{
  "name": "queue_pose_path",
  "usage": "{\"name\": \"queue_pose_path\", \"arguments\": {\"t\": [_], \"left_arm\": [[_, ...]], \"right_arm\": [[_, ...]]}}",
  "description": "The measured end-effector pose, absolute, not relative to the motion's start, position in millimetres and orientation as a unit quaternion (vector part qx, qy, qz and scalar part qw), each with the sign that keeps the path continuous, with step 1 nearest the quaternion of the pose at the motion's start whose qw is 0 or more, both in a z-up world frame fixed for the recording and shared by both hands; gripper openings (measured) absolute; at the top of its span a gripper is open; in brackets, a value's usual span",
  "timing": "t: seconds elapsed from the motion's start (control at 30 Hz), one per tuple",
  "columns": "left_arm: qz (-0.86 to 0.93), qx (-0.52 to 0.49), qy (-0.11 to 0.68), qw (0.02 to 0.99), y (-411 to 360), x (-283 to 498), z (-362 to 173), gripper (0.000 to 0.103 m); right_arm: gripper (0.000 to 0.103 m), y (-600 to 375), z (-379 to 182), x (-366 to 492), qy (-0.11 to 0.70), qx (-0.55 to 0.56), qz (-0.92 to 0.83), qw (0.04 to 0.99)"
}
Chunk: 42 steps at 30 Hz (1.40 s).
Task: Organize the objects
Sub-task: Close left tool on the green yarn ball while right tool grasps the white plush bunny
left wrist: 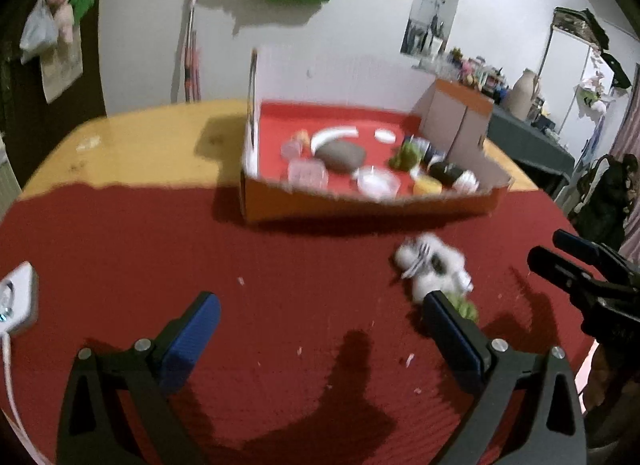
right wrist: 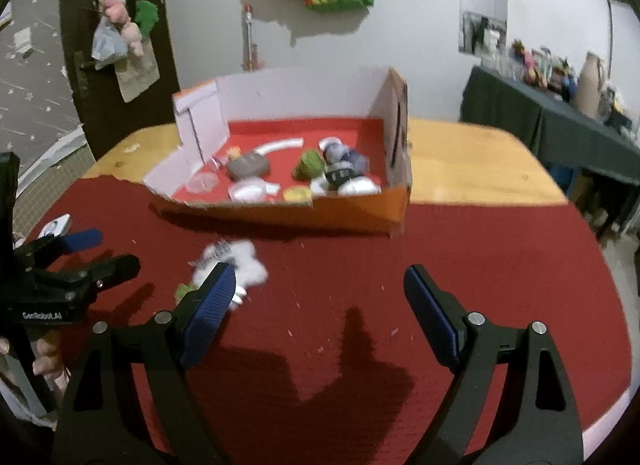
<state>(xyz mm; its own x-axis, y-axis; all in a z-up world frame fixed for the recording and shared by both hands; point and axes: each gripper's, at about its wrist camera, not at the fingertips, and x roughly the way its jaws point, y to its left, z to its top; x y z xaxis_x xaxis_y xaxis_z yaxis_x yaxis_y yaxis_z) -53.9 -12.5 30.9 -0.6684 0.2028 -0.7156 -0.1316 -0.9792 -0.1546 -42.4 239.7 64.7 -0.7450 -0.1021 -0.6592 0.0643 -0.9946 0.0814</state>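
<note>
Two grippers of mine hang low over the red cloth (left wrist: 160,233), both pointing toward the orange cardboard box (left wrist: 360,205) at the far side of the wooden table (left wrist: 132,133). My left gripper (left wrist: 320,329) has its jaws spread wide with nothing between them; its right blue pad (left wrist: 452,341) sits just in front of the white plush toy (left wrist: 432,265), and I cannot tell whether it touches it. My right gripper (right wrist: 316,313) is likewise wide apart and empty, its left pad (right wrist: 208,309) overlapping the same white plush toy (right wrist: 232,265) in the picture. The toy lies on the cloth outside the box, on its near side, with a small green piece (left wrist: 466,307) beside it; the blur hides its detail. Inside the box lie a grey stone (left wrist: 340,153), a curved white piece (left wrist: 332,133), some clear plastic cups (left wrist: 308,173), a green plush (left wrist: 406,155) and a yellow item (left wrist: 428,185). A white socket (left wrist: 18,297) rests at the cloth's left edge.
</note>
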Motion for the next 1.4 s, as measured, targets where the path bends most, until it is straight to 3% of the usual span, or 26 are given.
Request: {"name": "queue_pose_path", "arguments": {"t": [0.3, 0.53, 0.7, 1.13, 1.4], "left_arm": [[0.902, -0.413, -0.049, 0.112, 0.6, -52.7, 23.9, 0.103], [0.881, -0.439, -0.028, 0.177, 34.6, -50.8, 20.4, 0.103], [0.881, -0.443, 0.014, 0.164, 48.1, -58.5, 16.3, 0.102], [0.901, -0.420, -0.052, 0.089, -40.3, -83.2, 36.6, 0.102], [0.898, -0.421, -0.045, 0.123, -29.8, -73.7, 37.1, 0.102]], "right_arm": [[0.086, 247.7, 60.0, -41.8, -0.033, 0.356, -0.933, 0.037], [0.086, 262.5, 60.8, -39.6, -0.048, 0.359, -0.932, 0.026], [0.086, 268.1, 63.9, -38.3, -0.058, 0.356, -0.932, 0.026], [0.086, 259.3, 68.8, -41.6, -0.052, 0.352, -0.933, 0.046], [0.086, 246.8, 66.3, -45.3, -0.034, 0.359, -0.931, 0.059]]}}
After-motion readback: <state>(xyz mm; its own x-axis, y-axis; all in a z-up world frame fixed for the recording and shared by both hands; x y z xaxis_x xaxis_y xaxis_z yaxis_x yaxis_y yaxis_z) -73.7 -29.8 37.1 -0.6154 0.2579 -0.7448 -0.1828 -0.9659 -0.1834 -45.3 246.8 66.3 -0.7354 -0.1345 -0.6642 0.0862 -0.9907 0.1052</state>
